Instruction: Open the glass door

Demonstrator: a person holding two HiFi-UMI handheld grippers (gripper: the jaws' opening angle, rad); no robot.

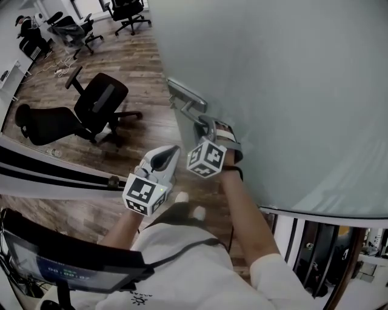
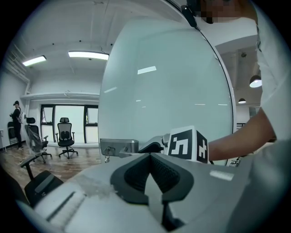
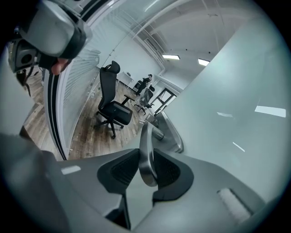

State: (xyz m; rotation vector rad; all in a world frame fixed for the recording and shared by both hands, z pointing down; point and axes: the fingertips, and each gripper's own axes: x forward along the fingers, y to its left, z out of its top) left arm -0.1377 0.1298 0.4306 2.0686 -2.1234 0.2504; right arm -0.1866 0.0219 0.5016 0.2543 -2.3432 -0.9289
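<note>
The frosted glass door (image 1: 273,72) fills the right of the head view, standing ajar over the wood floor. Its metal lever handle (image 1: 189,102) sits on a lock plate at the door's edge. My right gripper (image 1: 204,122) is at that handle. In the right gripper view the handle (image 3: 145,136) runs between the pads, and the right gripper (image 3: 146,154) is shut on it. My left gripper (image 1: 165,158) hangs just left of it, apart from the door. The left gripper (image 2: 150,155) is shut with nothing in it. Keys (image 2: 107,155) dangle from the lock plate (image 2: 119,145).
A black office chair (image 1: 97,103) stands on the wood floor left of the door, with more chairs (image 1: 127,12) further back. A glass partition with dark stripes (image 1: 54,172) runs along the left. A person (image 2: 16,123) stands far off. A monitor (image 1: 54,266) is at bottom left.
</note>
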